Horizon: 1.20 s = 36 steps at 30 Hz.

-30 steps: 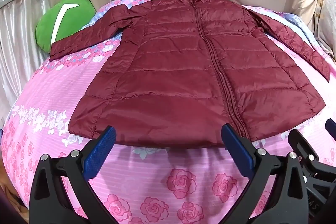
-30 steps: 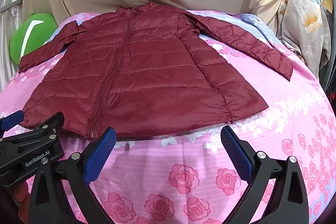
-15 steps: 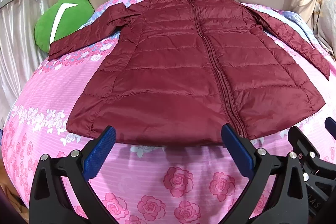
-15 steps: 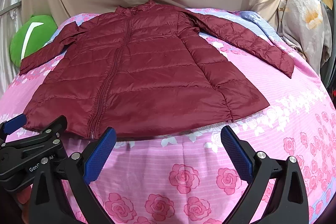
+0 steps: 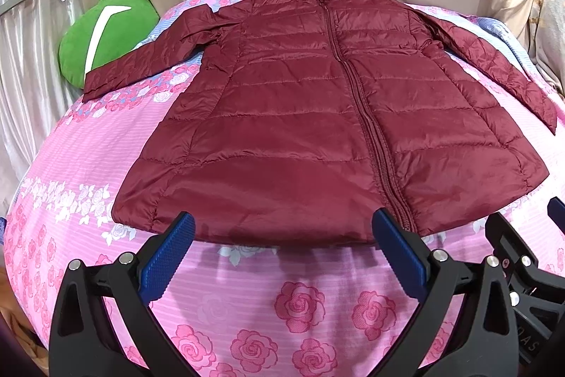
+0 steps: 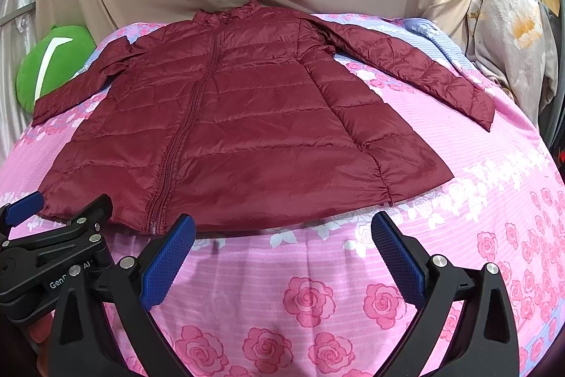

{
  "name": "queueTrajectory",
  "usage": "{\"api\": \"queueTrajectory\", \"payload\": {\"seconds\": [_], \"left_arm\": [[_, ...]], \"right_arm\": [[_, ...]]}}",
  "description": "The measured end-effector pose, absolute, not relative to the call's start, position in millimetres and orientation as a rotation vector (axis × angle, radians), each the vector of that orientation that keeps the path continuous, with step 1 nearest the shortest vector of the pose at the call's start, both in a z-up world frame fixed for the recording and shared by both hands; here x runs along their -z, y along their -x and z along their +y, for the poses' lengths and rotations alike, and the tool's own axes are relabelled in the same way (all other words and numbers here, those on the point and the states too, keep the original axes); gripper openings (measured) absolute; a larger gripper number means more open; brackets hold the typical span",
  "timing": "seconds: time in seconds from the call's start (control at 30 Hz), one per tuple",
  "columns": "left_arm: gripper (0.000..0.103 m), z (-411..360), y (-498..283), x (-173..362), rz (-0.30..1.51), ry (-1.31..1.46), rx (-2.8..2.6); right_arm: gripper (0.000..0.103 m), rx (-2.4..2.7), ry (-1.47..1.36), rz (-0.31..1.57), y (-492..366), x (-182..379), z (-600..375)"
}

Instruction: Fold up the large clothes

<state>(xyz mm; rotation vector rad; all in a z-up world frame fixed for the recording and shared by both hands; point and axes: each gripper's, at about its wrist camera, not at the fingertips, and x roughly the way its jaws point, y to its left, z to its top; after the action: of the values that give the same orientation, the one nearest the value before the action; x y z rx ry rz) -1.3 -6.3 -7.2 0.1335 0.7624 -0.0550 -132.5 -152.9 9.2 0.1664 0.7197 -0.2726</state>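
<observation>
Your left gripper (image 5: 282,249) and right gripper (image 6: 282,249) both hover with jaws spread wide and empty just short of the hem of the maroon quilted zip-up jacket (image 5: 317,115), spread flat, sleeves out, on the pink rose-print bedsheet (image 6: 310,299).

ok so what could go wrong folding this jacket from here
The jacket is shiny, puffy fabric, so a shallow pinch at the hem may slip out of either open gripper, left gripper or right gripper. Both sleeves lie spread wide and could drag or bunch. The soft bedsheet could get pinched along with the hem.
</observation>
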Motion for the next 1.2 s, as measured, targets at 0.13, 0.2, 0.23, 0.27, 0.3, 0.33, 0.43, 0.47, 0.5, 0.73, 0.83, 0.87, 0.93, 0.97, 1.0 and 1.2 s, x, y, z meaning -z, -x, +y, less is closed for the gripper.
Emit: {"api": "queueTrajectory", "payload": {"seconds": [0.13,0.2,0.23,0.27,0.3,0.33,0.43,0.47,0.5,0.73,0.83,0.87,0.93,0.97,1.0,1.2], "left_arm": [[0.098,-6.5,1.1,7.1,0.763,-0.133,0.055],[0.098,-6.1,1.3,7.4,0.765,-0.131,0.053],[0.098,-5.7,2.2,7.6,0.765,-0.13,0.052],[0.098,-4.3,0.8,7.9,0.767,-0.129,0.05],[0.098,-4.0,0.3,8.2,0.769,-0.128,0.049],[0.098,-3.5,0.2,8.3,0.77,-0.128,0.048],[0.098,-2.6,-0.3,7.9,0.771,-0.127,0.048],[0.098,-1.9,0.1,8.0,0.771,-0.126,0.047],[0.098,-2.5,-0.3,7.8,0.771,-0.126,0.047],[0.098,-1.8,-1.2,7.4,0.772,-0.129,0.046],[0.098,-1.1,-1.5,7.4,0.773,-0.128,0.046],[0.098,-1.2,-1.5,7.4,0.773,-0.129,0.046],[0.098,-1.1,-1.6,7.3,0.772,-0.13,0.046],[0.098,-0.1,-1.4,7.4,0.772,-0.129,0.046],[0.098,-0.5,-1.4,7.3,0.772,-0.129,0.047],[0.098,-0.8,-2.1,7.2,0.773,-0.131,0.045]], "right_arm": [[0.098,0.272,-0.166,0.718,132.6,-9.1,-152.7],[0.098,0.272,-0.166,0.719,132.4,-9.3,-152.7],[0.098,0.272,-0.165,0.718,132.3,-9.2,-152.6],[0.098,0.271,-0.165,0.72,132.2,-9.7,-153.0],[0.098,0.271,-0.166,0.72,132.2,-9.8,-152.9],[0.098,0.271,-0.166,0.72,132.0,-9.9,-152.8],[0.098,0.272,-0.166,0.72,132.0,-9.9,-152.6],[0.098,0.272,-0.167,0.72,131.9,-9.9,-152.5],[0.098,0.272,-0.167,0.72,132.0,-9.9,-152.4],[0.098,0.272,-0.166,0.721,131.6,-10.1,-152.1],[0.098,0.272,-0.166,0.72,131.6,-10.2,-152.0],[0.098,0.273,-0.165,0.719,131.6,-10.3,-151.9],[0.098,0.274,-0.163,0.72,131.0,-10.3,-152.2],[0.098,0.272,-0.165,0.72,131.1,-10.2,-152.4],[0.098,0.272,-0.165,0.72,131.0,-10.2,-152.1],[0.098,0.273,-0.164,0.721,130.9,-10.1,-151.8]]}}
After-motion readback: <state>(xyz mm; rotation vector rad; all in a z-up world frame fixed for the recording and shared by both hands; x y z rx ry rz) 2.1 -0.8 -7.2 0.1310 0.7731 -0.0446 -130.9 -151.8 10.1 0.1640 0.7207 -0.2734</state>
